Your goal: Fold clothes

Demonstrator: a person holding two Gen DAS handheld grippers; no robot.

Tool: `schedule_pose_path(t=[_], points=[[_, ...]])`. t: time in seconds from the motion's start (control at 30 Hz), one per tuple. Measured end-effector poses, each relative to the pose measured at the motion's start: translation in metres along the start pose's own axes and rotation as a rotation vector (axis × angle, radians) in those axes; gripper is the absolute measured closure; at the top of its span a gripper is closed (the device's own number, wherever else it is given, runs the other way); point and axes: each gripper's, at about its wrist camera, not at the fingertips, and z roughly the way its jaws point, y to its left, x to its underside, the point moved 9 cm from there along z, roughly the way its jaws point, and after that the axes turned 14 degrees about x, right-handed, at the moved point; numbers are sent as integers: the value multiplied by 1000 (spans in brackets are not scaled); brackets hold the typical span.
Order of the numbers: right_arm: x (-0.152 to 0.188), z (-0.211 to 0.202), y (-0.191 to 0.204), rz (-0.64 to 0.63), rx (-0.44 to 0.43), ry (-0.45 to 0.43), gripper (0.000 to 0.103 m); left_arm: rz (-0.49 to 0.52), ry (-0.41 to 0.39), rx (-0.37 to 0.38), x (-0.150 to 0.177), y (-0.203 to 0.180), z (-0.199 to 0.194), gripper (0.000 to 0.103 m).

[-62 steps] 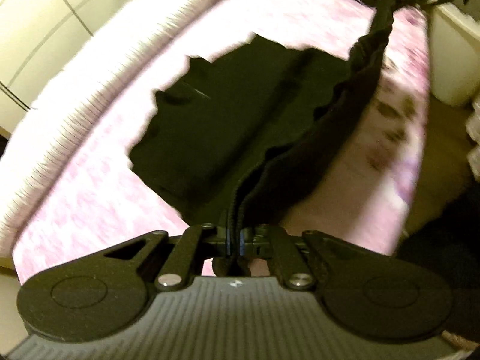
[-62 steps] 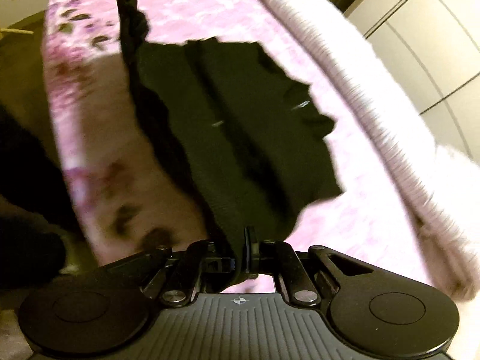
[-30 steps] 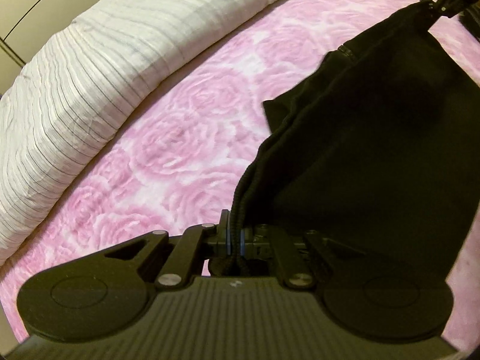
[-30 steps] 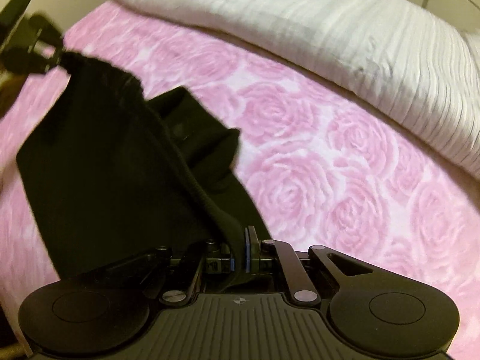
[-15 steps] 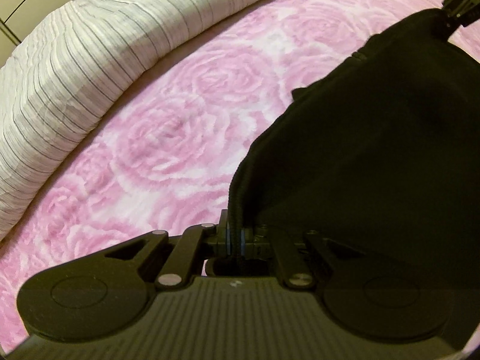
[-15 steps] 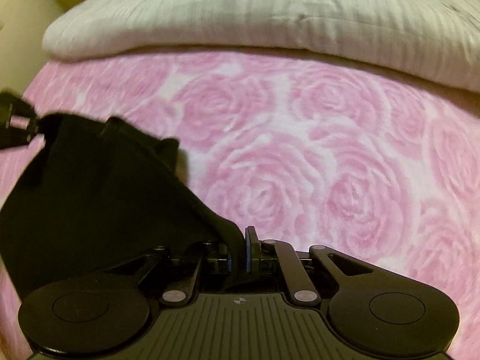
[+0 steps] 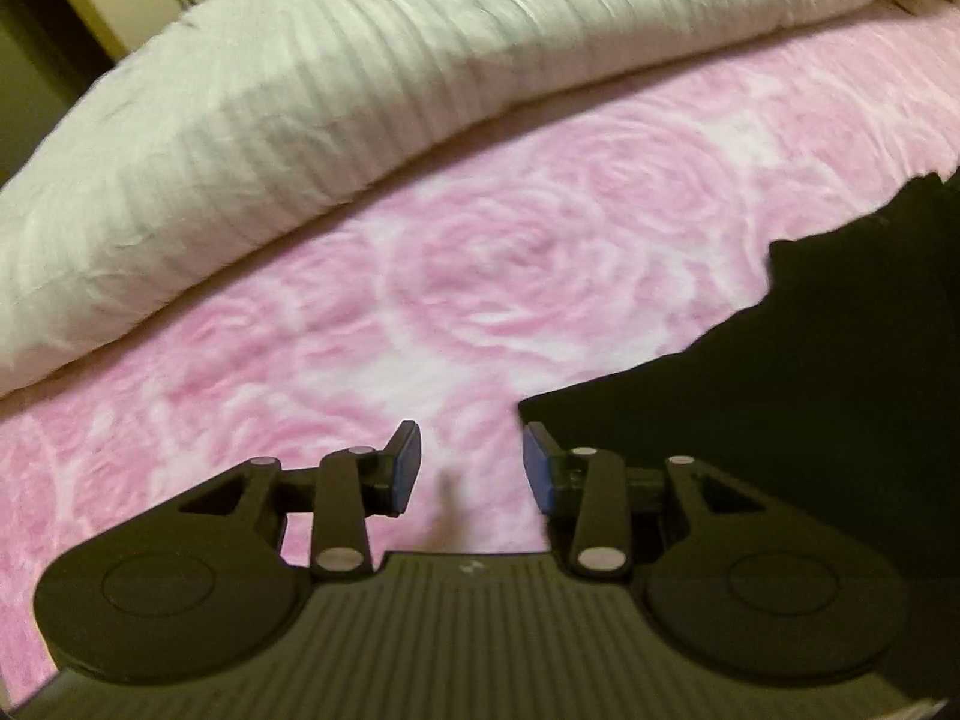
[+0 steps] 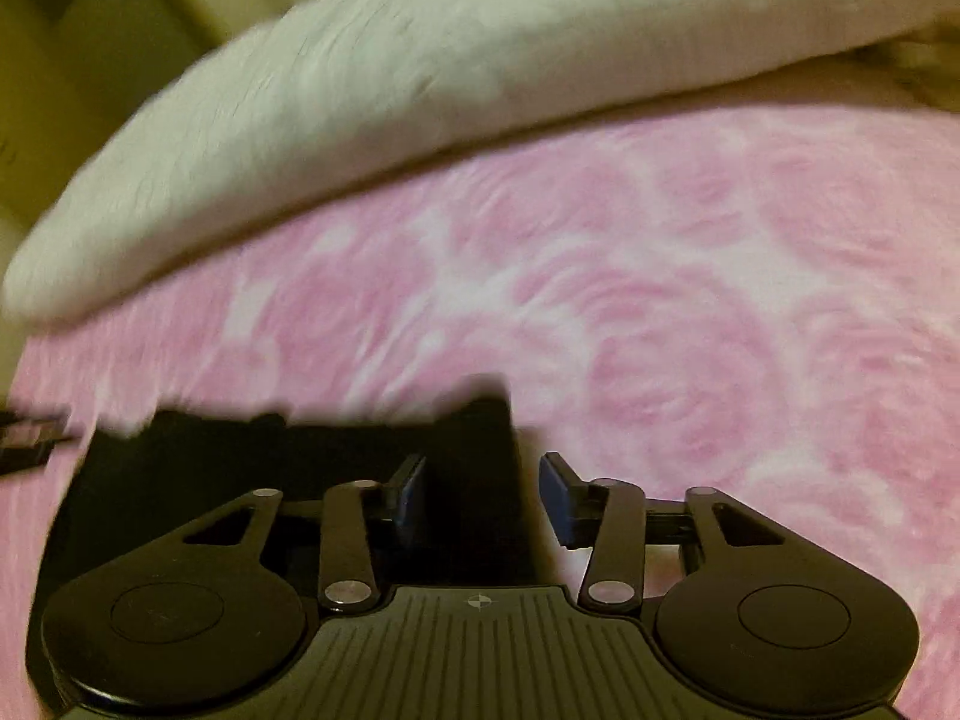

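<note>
Both grippers are releasing the black garment onto the bed; the current fold is being set down.

Left wrist view: the left gripper (image 7: 470,468) has its jaws opening with nothing between the pads, only pink rose-patterned bedspread (image 7: 510,276) visible in the gap. The black garment (image 7: 810,372) lies on the bedspread just beside the right-hand pad, extending to the right edge. A white striped duvet (image 7: 360,72) lies across the far side, well apart from the work area.
Right wrist view (blurred): the right gripper (image 8: 483,495) has its jaws opening; the garment's edge sits between the pads, apparently unclamped. The garment spreads left. Next move, as judged: withdraw both grippers clear without snagging, then regrasp an edge for the following fold. No obstruction is visible.
</note>
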Motion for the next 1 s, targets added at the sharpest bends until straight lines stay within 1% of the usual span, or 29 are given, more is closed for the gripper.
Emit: schedule_pose_path(t=[0.07, 0.1, 0.2, 0.23, 0.3, 0.33, 0.37, 0.43, 0.5, 0.57, 0.63, 0.7, 0.77, 0.8, 0.83, 0.9, 0.93, 1.0], points=[[-10, -8, -18, 96, 47, -39, 57, -13, -21, 22, 1, -7, -12, 71], [-14, -15, -20, 115, 50, -61, 57, -14, -29, 47, 2, -15, -18, 71], [-6, -40, -3, 91, -36, -90, 57, 22, -37, 152, 5, -54, -25, 72], [4, -48, 8, 76, -72, -81, 57, 36, -31, 184, 6, -67, -25, 71], [38, -56, 35, 0, -131, -33, 57, 66, 2, 243, 14, -95, -15, 72], [57, -59, 49, -42, -158, -6, 57, 82, 20, 256, 19, -105, -9, 72], [75, -63, 62, -85, -185, 20, 57, 98, 36, 251, 23, -111, -2, 72], [110, -62, 79, -171, -187, 63, 57, 125, 62, 233, 32, -117, 13, 72], [141, -57, 81, -220, -167, 106, 57, 135, 55, 226, 33, -115, 23, 72], [158, -54, 72, -229, -144, 123, 57, 150, 37, 222, 30, -114, 27, 70], [164, -55, 56, -221, -99, 113, 57, 153, 36, 219, 28, -114, 27, 69], [160, -65, 39, -202, -46, 97, 57, 156, 35, 206, 27, -113, 22, 69], [155, -76, 22, -180, 9, 79, 57, 161, 22, 186, 29, -112, 7, 74], [153, -85, 16, -173, 17, 68, 57, 160, 13, 180, 31, -111, -3, 74], [151, -95, 13, -167, 15, 55, 57, 154, 1, 181, 35, -110, -15, 74], [153, -117, 17, -175, -19, 34, 57, 142, -6, 197, 52, -113, -40, 74], [159, -124, 22, -189, -40, 35, 57, 136, -8, 205, 61, -115, -52, 74], [178, -134, 37, -228, -83, 51, 57, 152, 20, 213, 89, -122, -71, 74]])
